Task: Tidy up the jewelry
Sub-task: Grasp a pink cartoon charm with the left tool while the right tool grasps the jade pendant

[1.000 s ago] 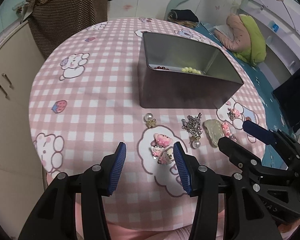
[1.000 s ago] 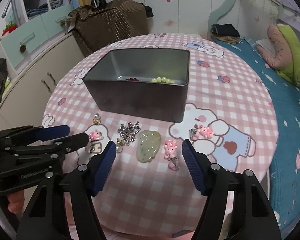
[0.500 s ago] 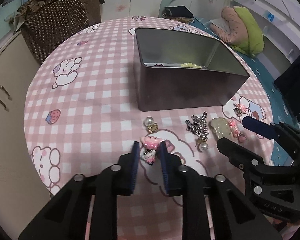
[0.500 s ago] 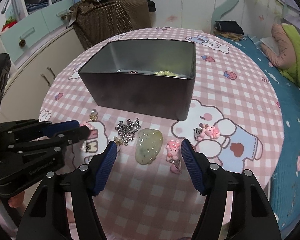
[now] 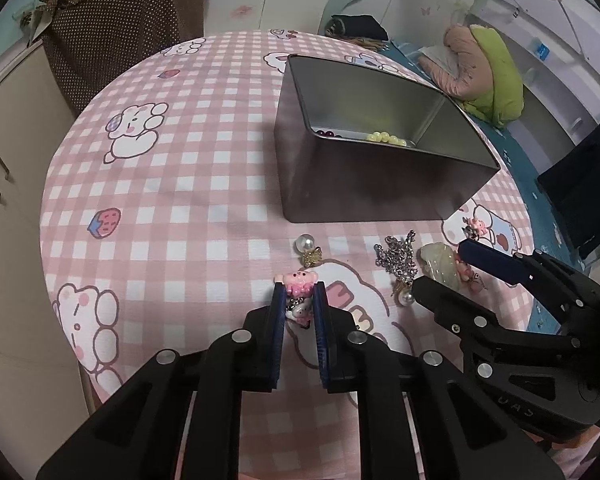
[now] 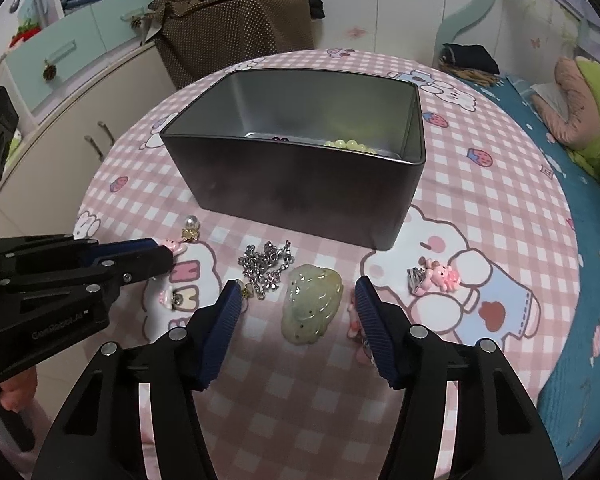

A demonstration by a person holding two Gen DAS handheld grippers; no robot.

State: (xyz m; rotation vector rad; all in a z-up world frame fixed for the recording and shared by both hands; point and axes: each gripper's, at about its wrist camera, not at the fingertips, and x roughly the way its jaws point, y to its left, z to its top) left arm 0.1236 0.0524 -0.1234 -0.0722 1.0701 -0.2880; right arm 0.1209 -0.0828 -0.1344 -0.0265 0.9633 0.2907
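My left gripper [image 5: 299, 292] has its jaws closing, and the blue pads press on a pink bear charm [image 5: 299, 280] lying on the pink checked tablecloth. In the right wrist view the left gripper [image 6: 168, 251] comes in from the left with the charm [image 6: 172, 245] at its tips. The jaws of my right gripper [image 6: 297, 285] are closing around a pale green jade pendant [image 6: 312, 304], but the pads stand apart from it. A small pink charm [image 6: 352, 316] lies against the right finger. Behind them is a grey tin box [image 6: 300, 184] with yellow-green beads [image 6: 348, 145] inside.
A silver chain [image 6: 266, 266], a pearl earring [image 6: 191, 224], a pink charm with a ring [image 6: 436, 276] and a small charm [image 6: 168, 298] lie on the cloth. A brown bag [image 6: 236, 28] and cabinets [image 6: 80, 120] stand behind the round table. A bed [image 6: 580, 152] is on the right.
The left jaws have come together from wide apart onto the pink bear charm. The right jaws have narrowed a little around the jade pendant.
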